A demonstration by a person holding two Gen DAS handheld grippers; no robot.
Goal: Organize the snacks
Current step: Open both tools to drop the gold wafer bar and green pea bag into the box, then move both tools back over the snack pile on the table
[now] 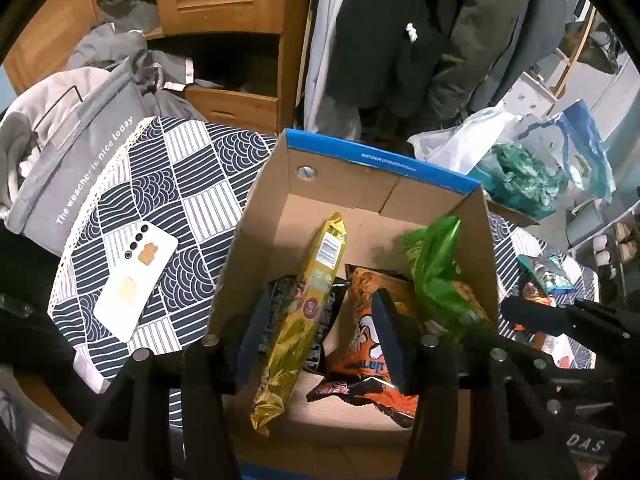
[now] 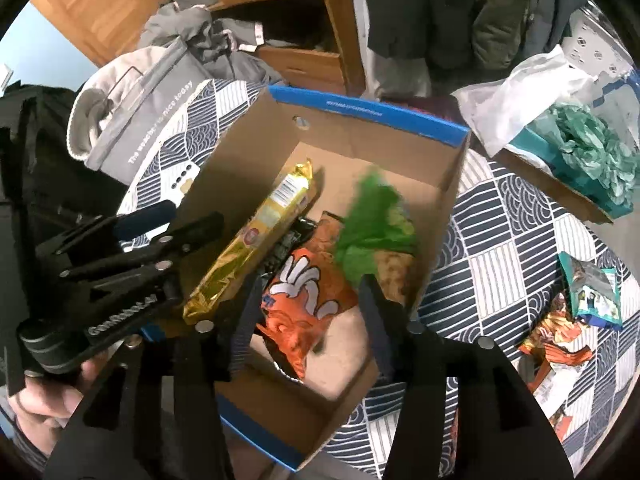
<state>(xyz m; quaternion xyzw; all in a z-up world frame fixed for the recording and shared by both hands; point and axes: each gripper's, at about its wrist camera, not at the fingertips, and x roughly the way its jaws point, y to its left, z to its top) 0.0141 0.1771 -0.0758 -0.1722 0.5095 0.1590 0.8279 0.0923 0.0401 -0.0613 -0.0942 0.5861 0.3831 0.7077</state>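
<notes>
A cardboard box [image 1: 360, 184] [image 2: 360, 136] with a blue rim stands on the patterned tablecloth. Inside lie a long gold packet [image 1: 304, 320] [image 2: 256, 232], an orange chip bag [image 1: 360, 344] [image 2: 304, 292], a green bag [image 1: 440, 280] [image 2: 376, 216], blurred in the right wrist view, and a dark packet under them. My left gripper [image 1: 322, 300] hangs open over the box; the gold packet lies loose between its fingers. My right gripper [image 2: 311, 280] is open above the orange bag and touches nothing. Two more snack packets [image 2: 592, 288] [image 2: 552, 336] lie on the cloth to the box's right.
A white phone [image 1: 136, 280] lies left of the box beside a grey fabric bag [image 1: 80, 152]. At the back right are a box of teal tissue paper [image 2: 592, 160] and a white plastic bag [image 2: 532, 92]. Behind are a wooden cabinet and hanging coats. A hand [image 2: 40, 400] holds the left gripper.
</notes>
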